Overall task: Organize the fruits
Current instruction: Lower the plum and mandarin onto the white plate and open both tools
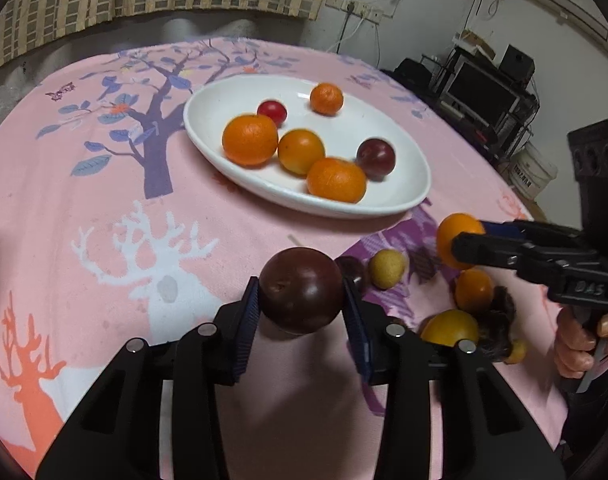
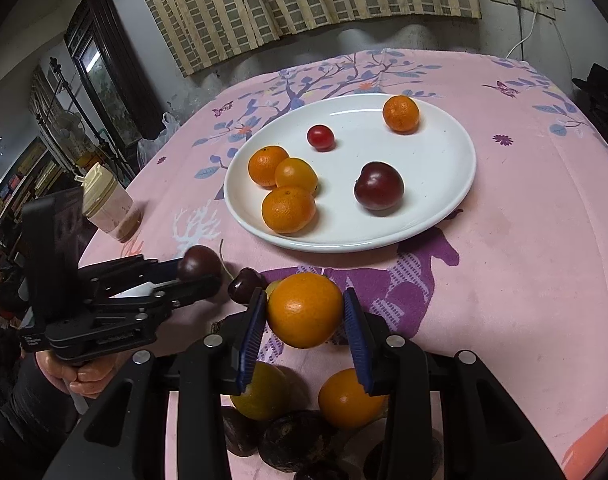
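My left gripper point(image 1: 301, 294) is shut on a dark purple plum point(image 1: 301, 280), held a little above the pink cloth; the right wrist view shows that plum point(image 2: 197, 262) at the left. My right gripper point(image 2: 304, 314) is shut on an orange point(image 2: 304, 304), its blue pads pressing both sides. A white oval plate point(image 1: 207, 96) lies beyond, holding several oranges, a red cherry tomato point(image 1: 271, 111) and a plum point(image 1: 376, 157). Loose fruit lies near the grippers: a dark cherry point(image 2: 243, 286), a small yellow fruit point(image 1: 387, 269), oranges point(image 2: 346, 398) and dark fruits point(image 2: 291, 444).
A lidded cup point(image 2: 107, 204) stands on the pink patterned tablecloth point(image 2: 524, 220) near its left edge. A person's hand point(image 1: 576, 344) grips the right tool's handle. Shelves and a monitor point(image 1: 484, 92) stand beyond the table; a curtain hangs behind it.
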Motion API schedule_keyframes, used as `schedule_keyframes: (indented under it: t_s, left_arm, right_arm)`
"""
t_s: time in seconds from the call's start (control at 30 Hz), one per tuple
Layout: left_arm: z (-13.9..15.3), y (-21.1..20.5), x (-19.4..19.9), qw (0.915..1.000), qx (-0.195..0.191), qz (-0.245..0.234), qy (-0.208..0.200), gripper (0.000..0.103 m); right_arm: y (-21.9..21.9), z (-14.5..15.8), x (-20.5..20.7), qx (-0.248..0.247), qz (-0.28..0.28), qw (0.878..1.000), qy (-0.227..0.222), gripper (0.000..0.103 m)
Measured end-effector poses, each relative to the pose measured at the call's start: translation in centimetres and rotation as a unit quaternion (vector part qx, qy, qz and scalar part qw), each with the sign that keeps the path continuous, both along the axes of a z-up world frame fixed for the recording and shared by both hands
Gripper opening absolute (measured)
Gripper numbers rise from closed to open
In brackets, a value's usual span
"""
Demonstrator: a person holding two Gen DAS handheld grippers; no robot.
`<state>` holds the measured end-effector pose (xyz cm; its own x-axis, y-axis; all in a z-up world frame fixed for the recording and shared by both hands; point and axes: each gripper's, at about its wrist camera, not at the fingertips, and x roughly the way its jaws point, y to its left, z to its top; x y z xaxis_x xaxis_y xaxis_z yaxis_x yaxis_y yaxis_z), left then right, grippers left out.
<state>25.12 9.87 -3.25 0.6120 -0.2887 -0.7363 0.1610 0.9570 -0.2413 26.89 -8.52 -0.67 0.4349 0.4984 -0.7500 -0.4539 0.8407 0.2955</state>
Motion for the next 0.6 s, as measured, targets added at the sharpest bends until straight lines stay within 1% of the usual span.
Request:
schedule_keyframes:
  t_s: [0.1, 0.17, 0.27, 0.33, 0.4, 0.47, 0.5, 0.6]
  left_arm:
    - [2.5, -0.1, -0.9, 0.9995, -0.009, 0.003, -0.031, 0.040]
    - [4.2, -0.1, -0.7, 0.9985, -0.015, 0.006, -0.052, 0.040]
    - [6.6, -0.6, 1.2, 0.9965, -0.003, 0.017, -0.081, 0.040]
    - [7.5, -1.3, 3.3, 0.9952, 0.011, 0.027, -0.093, 0.040]
    - [7.6, -1.9, 5.8, 0.9951, 0.020, 0.031, -0.092, 0.040]
    - [7.1, -2.7, 8.9, 0.9963, 0.026, 0.033, -0.076, 0.040]
    - [6.8, -3.0, 10.0, 0.9968, 0.028, 0.035, -0.067, 0.040]
    - [5.3, -3.8, 13.4, 0.9970, 0.052, 0.042, -0.039, 0.040]
  right_arm:
    - [-0.2, 0.5, -0.1, 0.009, 0.000, 1.000, -0.008, 0.039]
    - [-0.4, 1.3, -0.1, 0.015, -0.004, 0.999, -0.033, 0.039]
    - [-1.0, 2.6, 0.8, 0.030, -0.032, 0.996, -0.076, 0.039]
    - [-1.6, 3.0, 2.2, 0.038, -0.054, 0.994, -0.090, 0.039]
    - [-1.9, 3.0, 4.2, 0.034, -0.074, 0.992, -0.098, 0.039]
    - [-2.1, 2.7, 6.2, 0.027, -0.088, 0.991, -0.095, 0.039]
    - [-2.2, 2.4, 7.3, 0.026, -0.094, 0.992, -0.086, 0.039]
    - [-2.5, 1.2, 10.0, 0.036, -0.098, 0.993, -0.055, 0.039]
